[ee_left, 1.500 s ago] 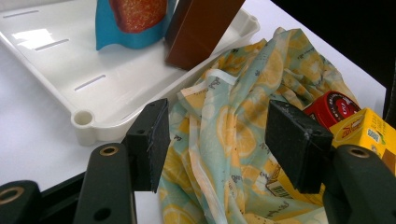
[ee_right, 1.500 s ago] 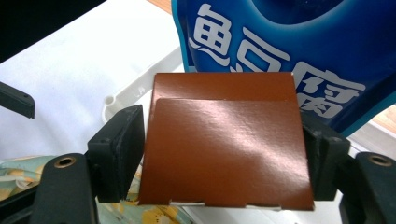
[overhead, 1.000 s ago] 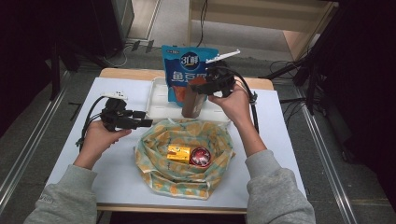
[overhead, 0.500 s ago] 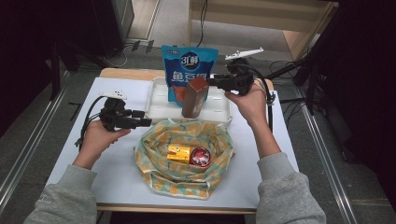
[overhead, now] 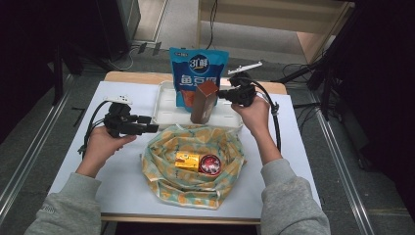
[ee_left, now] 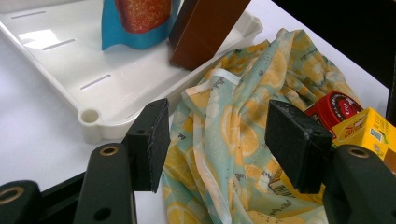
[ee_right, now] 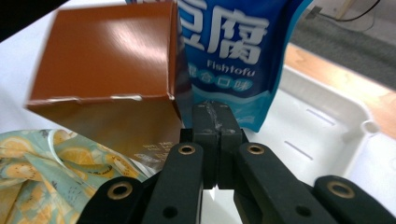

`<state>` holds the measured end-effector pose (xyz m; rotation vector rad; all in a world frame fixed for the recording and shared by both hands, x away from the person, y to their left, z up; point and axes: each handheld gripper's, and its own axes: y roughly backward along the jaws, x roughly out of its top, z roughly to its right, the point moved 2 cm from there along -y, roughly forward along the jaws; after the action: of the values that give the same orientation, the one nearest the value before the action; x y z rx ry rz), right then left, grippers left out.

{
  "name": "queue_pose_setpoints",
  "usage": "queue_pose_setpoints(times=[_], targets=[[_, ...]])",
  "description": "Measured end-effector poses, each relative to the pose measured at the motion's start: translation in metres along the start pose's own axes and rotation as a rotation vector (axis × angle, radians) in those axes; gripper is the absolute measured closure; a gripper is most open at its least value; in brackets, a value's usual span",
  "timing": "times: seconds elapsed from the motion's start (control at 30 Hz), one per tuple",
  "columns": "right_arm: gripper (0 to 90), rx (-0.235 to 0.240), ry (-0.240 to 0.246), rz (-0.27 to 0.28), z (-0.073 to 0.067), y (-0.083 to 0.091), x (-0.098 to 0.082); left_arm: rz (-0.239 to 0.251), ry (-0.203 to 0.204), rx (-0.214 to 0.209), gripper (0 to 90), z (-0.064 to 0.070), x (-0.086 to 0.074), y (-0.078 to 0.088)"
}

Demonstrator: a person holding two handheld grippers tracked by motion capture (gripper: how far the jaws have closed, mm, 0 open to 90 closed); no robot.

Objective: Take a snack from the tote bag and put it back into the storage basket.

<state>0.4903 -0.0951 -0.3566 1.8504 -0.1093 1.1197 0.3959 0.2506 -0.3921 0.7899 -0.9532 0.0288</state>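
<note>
Unpacking the lemon-print cloth bag [overhead: 193, 166] into the white tray [overhead: 165, 105], by the look of it. Brown box [overhead: 203, 100] stands upright in the tray, leaning a bit, w/ the blue fish-tofu pouch [overhead: 198, 71] upright just behind it. Right gripper [overhead: 222, 94] sits just beside the box's top; its jaws have just been closing and now meet w/ nothing between them, seen plainly in the right gripper view [ee_right: 217, 126]. So the box looks set down and let go, though whether the closed tips touch its side is hard to tell from above.

Left gripper [overhead: 152, 129] waits at the bag's left edge, jaws wide, nothing in them; in the left gripper view [ee_left: 224, 140] the cloth rim lies between the pads but isn't pinched.

Left in the bag: yellow box [overhead: 188, 160] and red round tin [overhead: 210, 165], touching, near the middle.

Next move, I'd say: right gripper reopens, comes back over the bag and goes down for the tin or yellow box. Left prob. needs to pinch the rim to hold the bag open.

In the way: floppy bag folds stand up around both items, and the leaning brown box is close to the right gripper's path, so a knock could tip it.
</note>
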Motion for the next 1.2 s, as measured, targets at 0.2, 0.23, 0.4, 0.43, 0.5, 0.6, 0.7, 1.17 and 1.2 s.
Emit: queue_pose_setpoints(times=[0.2, 0.23, 0.4, 0.43, 0.5, 0.6, 0.7, 1.17, 1.2], targets=[[90.0, 0.014, 0.016, -0.025, -0.004, -0.01, -0.005, -0.001, 0.003, 0.002, 40.4, -0.001, 0.0, 0.001], [90.0, 0.014, 0.022, -0.022, -0.004, -0.01, -0.005, -0.001, 0.004, 0.002, 40.4, -0.001, 0.0, 0.001], [90.0, 0.025, 0.025, -0.029, -0.01, -0.008, -0.007, 0.001, 0.004, 0.002, 40.4, 0.0, 0.0, -0.001], [90.0, 0.026, 0.033, -0.033, -0.011, -0.007, -0.007, -0.001, 0.003, 0.002, 40.4, -0.001, 0.0, -0.001], [90.0, 0.032, 0.039, -0.028, -0.013, -0.006, -0.008, -0.001, 0.003, 0.002, 40.5, 0.0, 0.0, -0.001], [90.0, 0.038, 0.041, -0.029, -0.016, -0.005, -0.009, 0.0, 0.003, 0.001, 40.4, -0.001, 0.0, -0.001], [89.9, 0.048, 0.05, -0.029, -0.02, -0.004, -0.009, -0.001, 0.003, 0.002, 40.5, -0.001, 0.0, -0.001], [89.3, 0.067, 0.073, -0.029, -0.027, 0.001, -0.011, -0.006, 0.005, 0.0, 40.4, 0.0, -0.001, -0.002], [88.9, 0.068, 0.066, -0.03, -0.026, 0.001, -0.012, -0.006, 0.003, 0.0, 40.5, 0.0, -0.001, -0.001]])
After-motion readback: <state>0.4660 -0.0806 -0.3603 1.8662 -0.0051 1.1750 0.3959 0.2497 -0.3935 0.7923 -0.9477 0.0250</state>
